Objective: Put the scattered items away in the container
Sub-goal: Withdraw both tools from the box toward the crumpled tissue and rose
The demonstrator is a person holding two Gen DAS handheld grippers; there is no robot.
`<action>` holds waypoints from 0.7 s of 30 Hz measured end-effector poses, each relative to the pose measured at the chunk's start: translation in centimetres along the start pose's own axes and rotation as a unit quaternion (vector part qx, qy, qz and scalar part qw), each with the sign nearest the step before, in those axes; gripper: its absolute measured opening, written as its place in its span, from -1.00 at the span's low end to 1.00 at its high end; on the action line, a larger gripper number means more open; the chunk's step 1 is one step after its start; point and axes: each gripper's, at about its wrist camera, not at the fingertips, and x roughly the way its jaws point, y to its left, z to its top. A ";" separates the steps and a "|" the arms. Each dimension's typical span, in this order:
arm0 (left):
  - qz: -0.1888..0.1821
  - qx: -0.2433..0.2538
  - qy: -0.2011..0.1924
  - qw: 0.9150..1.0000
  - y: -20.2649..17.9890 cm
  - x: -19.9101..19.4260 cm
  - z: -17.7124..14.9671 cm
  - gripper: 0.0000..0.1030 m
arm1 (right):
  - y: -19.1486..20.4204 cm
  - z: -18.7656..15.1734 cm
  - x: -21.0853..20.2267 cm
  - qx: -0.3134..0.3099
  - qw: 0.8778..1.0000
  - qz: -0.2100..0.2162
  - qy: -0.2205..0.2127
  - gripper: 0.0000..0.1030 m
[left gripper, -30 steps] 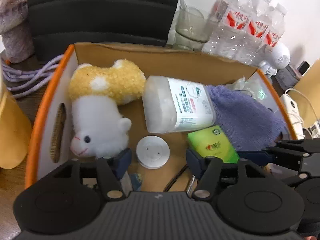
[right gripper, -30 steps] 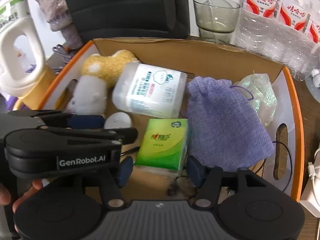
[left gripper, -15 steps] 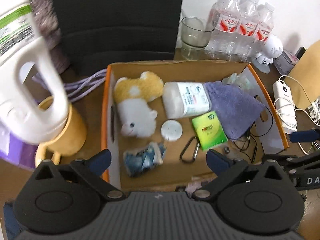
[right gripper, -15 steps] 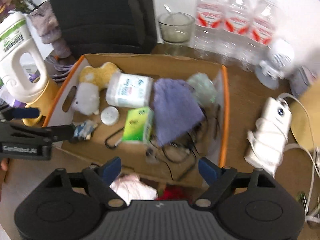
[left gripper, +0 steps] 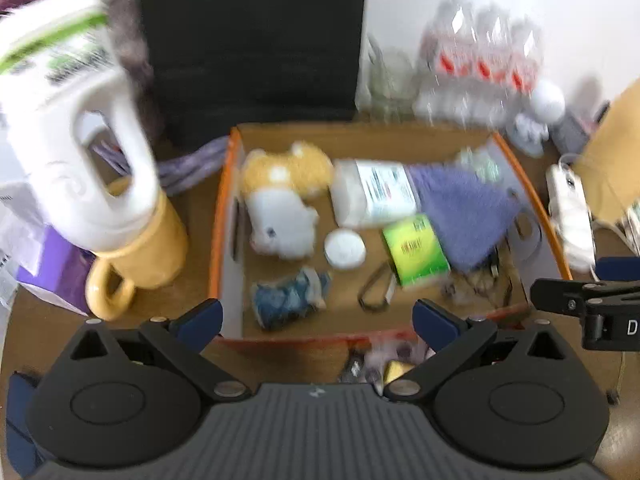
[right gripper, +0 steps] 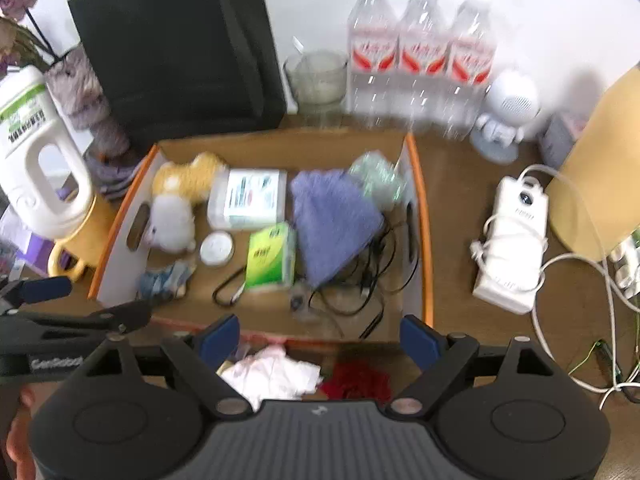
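An orange-rimmed cardboard box [left gripper: 216,224] [right gripper: 424,216] holds a plush toy [left gripper: 280,200] [right gripper: 176,204], a white wipes pack [left gripper: 372,196] [right gripper: 248,200], a purple cloth [left gripper: 464,208] [right gripper: 332,216], a green tissue pack [left gripper: 416,252] [right gripper: 268,256], a white disc [left gripper: 345,248], a blue bundle [left gripper: 288,298], a carabiner [left gripper: 374,296] and black cables [right gripper: 360,276]. My left gripper [left gripper: 316,320] is open and empty above the box's near edge. My right gripper [right gripper: 320,336] is open and empty there too. A pink-white wad [right gripper: 272,372] and a red item [right gripper: 356,380] lie in front of the box.
A white detergent jug [left gripper: 72,136] in a yellow mug [left gripper: 136,256] stands left of the box. Water bottles [right gripper: 420,64], a glass [right gripper: 316,80] and a black chair back [right gripper: 176,48] stand behind. A white charger with cords [right gripper: 512,240] lies right.
Both grippers have pulled back and up from inside the box and opened wide. The whole box now shows, with items in front of its near wall.
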 end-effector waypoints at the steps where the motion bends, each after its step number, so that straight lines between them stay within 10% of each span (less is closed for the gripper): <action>1: 0.007 -0.010 -0.032 0.999 0.1 -0.6 -0.7 1.00 | 0.1 -0.5 -0.4 -0.001 1.000 -0.002 -0.024 0.69; 5: -0.004 -0.014 -0.138 0.990 0.3 -1.7 -3.5 1.00 | 0.2 -2.9 -0.3 0.000 0.996 0.020 -0.088 0.71; 21: 0.000 0.007 -0.257 0.966 -1.1 -0.5 -13.8 1.00 | -0.1 -13.7 2.1 0.022 0.971 0.011 -0.236 0.71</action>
